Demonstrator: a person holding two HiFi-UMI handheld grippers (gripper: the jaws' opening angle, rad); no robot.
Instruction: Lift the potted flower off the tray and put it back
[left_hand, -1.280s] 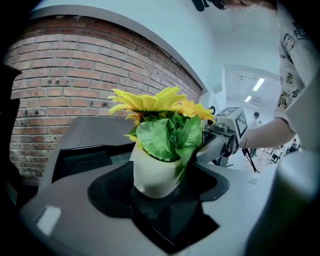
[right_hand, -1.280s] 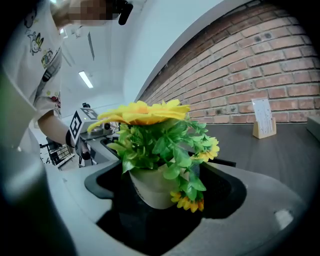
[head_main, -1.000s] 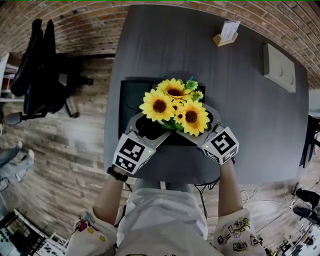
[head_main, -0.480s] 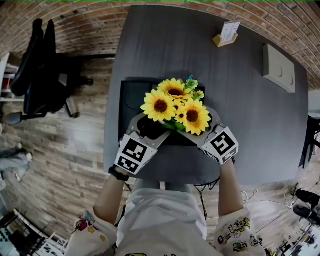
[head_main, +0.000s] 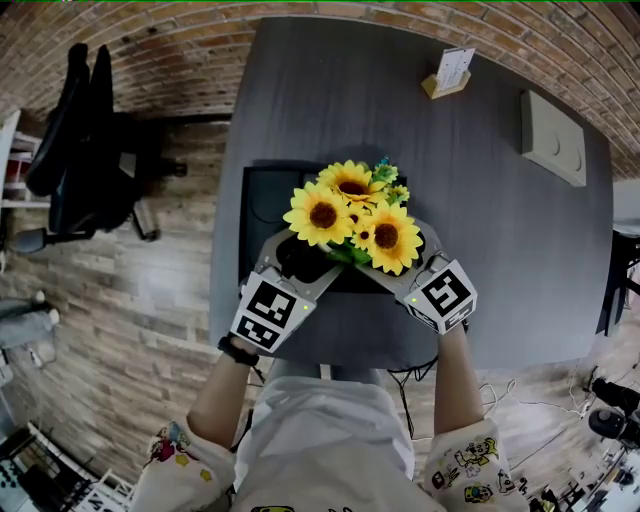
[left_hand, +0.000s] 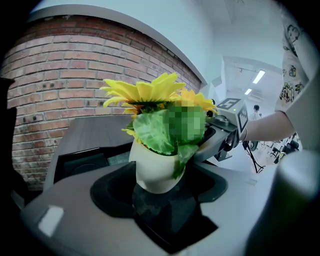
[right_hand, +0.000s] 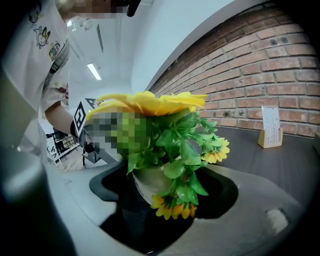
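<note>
The potted flower (head_main: 355, 215) is a bunch of yellow sunflowers in a white pot (left_hand: 152, 172). It stands on the black tray (head_main: 262, 195) near the table's front edge. My left gripper (head_main: 300, 255) reaches in from the front left and my right gripper (head_main: 400, 258) from the front right. Both sets of jaws have just been closing with the pot between them. In the left gripper view the pot sits in the black curved pads (left_hand: 112, 192). The right gripper view shows the pot (right_hand: 150, 182) held the same way under leaves. The flowers hide the pot in the head view.
The grey table (head_main: 500, 250) carries a small card in a wooden holder (head_main: 447, 72) at the back and a flat white box (head_main: 552, 123) at the right. A black office chair (head_main: 85, 140) stands on the wooden floor to the left.
Both grippers' jaws have drawn in a little around the pot. Hands, pot and tray have stayed where they were.
</note>
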